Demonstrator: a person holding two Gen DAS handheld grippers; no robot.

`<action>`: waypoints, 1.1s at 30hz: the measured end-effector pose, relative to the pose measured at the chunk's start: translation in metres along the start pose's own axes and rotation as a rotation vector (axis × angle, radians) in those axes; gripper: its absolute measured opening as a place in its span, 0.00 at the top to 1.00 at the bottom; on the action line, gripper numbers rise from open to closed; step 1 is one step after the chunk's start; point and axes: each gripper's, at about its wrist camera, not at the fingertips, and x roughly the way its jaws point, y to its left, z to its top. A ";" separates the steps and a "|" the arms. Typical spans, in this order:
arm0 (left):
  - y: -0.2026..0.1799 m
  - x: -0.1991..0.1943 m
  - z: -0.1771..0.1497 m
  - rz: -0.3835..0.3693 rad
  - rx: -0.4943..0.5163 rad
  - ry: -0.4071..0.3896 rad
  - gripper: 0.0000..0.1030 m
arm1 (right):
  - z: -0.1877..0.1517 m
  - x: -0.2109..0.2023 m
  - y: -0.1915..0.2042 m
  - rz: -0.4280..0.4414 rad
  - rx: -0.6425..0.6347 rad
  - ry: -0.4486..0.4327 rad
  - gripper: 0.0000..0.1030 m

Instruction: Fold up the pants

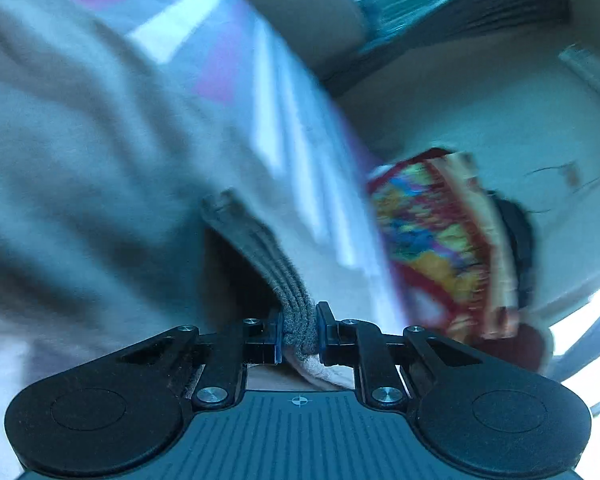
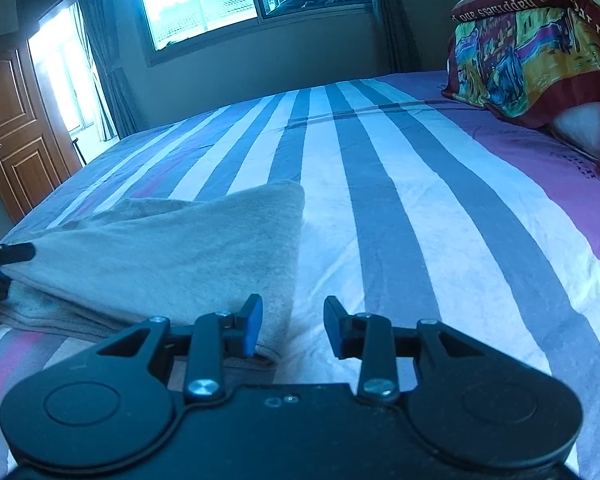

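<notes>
The pants [image 2: 172, 248] are light grey fleece, lying partly folded on the striped bed at the left of the right wrist view. In the blurred left wrist view they [image 1: 80, 152] fill the left half. My left gripper [image 1: 299, 332] is shut on their ribbed waistband [image 1: 260, 248] and holds it lifted; it also shows at the far left edge of the right wrist view [image 2: 4, 256]. My right gripper [image 2: 292, 328] is open and empty, low over the bed at the near right corner of the pants.
The striped bedsheet [image 2: 400, 200] spreads ahead and right. A colourful folded blanket [image 2: 532, 56] on a white pillow [image 2: 588, 124] sits at the far right; it also shows in the left wrist view [image 1: 440, 240]. A wooden door [image 2: 16, 132] and windows [image 2: 196, 0] stand beyond the bed.
</notes>
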 end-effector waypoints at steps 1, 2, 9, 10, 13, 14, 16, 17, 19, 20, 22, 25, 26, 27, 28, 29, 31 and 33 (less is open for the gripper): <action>0.007 0.007 -0.003 0.062 0.013 0.030 0.84 | -0.001 0.000 0.000 0.002 0.003 -0.003 0.67; 0.017 0.015 -0.007 0.094 0.002 0.055 0.84 | -0.001 0.000 0.001 0.003 0.007 -0.006 0.67; 0.002 0.000 -0.011 0.163 0.096 -0.047 0.60 | 0.005 -0.008 0.016 0.050 -0.043 -0.053 0.72; -0.001 -0.004 -0.010 0.171 0.115 -0.064 0.47 | 0.005 -0.006 0.018 0.065 -0.059 -0.049 0.72; -0.004 0.004 0.008 0.164 0.141 -0.039 0.45 | 0.001 0.018 0.025 0.026 -0.122 0.044 0.73; -0.001 0.004 0.019 0.162 0.156 -0.024 0.44 | 0.001 0.026 0.025 0.005 -0.121 0.073 0.73; -0.003 0.018 0.031 0.162 0.164 -0.002 0.44 | 0.003 0.029 0.021 0.009 -0.077 0.063 0.71; -0.002 0.023 0.035 0.155 0.167 0.006 0.45 | 0.006 0.028 0.020 0.014 -0.058 0.052 0.71; -0.006 0.033 0.041 0.152 0.190 -0.005 0.45 | 0.008 0.024 0.020 0.020 -0.060 0.026 0.71; -0.008 0.039 0.044 0.142 0.198 -0.011 0.45 | 0.009 0.023 0.021 0.025 -0.070 0.017 0.71; -0.011 0.048 0.049 0.126 0.233 -0.026 0.54 | 0.011 0.027 0.022 0.023 -0.091 0.012 0.71; -0.026 0.044 0.053 0.082 0.337 -0.139 0.65 | 0.014 0.040 0.024 -0.001 -0.103 0.046 0.70; -0.025 0.041 0.053 0.094 0.340 -0.167 0.65 | 0.015 0.043 0.024 -0.003 -0.098 0.048 0.70; -0.022 0.045 0.056 0.146 0.328 -0.148 0.65 | 0.016 0.045 0.023 0.000 -0.090 0.044 0.68; -0.016 0.051 0.058 0.201 0.314 -0.109 0.66 | 0.016 0.046 0.023 0.001 -0.087 0.043 0.68; -0.008 0.054 0.060 0.218 0.303 -0.082 0.70 | 0.015 0.048 0.023 0.000 -0.088 0.045 0.68; -0.005 0.045 0.060 0.226 0.284 -0.105 0.70 | 0.014 0.051 0.022 -0.002 -0.094 0.053 0.67; -0.010 0.026 0.058 0.222 0.274 -0.177 0.70 | 0.016 0.050 0.022 0.001 -0.099 0.049 0.70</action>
